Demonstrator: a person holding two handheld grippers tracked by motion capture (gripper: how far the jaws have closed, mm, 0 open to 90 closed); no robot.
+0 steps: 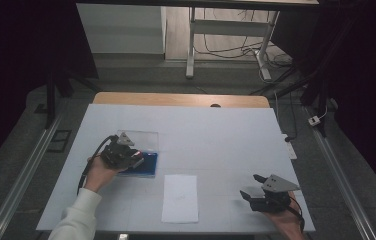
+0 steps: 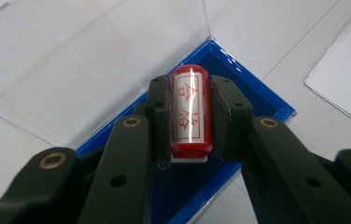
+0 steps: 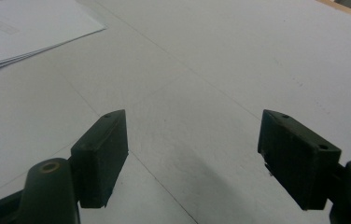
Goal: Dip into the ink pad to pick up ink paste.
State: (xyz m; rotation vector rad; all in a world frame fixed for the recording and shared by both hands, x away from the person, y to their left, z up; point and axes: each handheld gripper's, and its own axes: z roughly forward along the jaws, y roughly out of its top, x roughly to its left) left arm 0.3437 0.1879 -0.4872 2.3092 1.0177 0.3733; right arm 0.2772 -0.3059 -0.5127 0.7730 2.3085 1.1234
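My left gripper (image 2: 190, 116) is shut on a red stamp (image 2: 191, 112) with red characters on its white label. It holds the stamp over a blue ink pad (image 2: 253, 100) whose clear lid (image 2: 85, 60) lies open behind it. In the high view the left gripper (image 1: 135, 159) sits at the table's left over the blue ink pad (image 1: 148, 165), with the clear lid (image 1: 143, 139) beyond. My right gripper (image 3: 192, 158) is open above bare table, nothing between its jaws. In the high view the right gripper (image 1: 252, 187) rests at the table's front right.
A white sheet of paper (image 1: 180, 198) lies near the front edge between the two hands; its corner shows in the right gripper view as stacked paper (image 3: 19, 32). The white table (image 1: 216, 135) stretches back to a wooden strip. Cables and a desk frame stand on the floor beyond.
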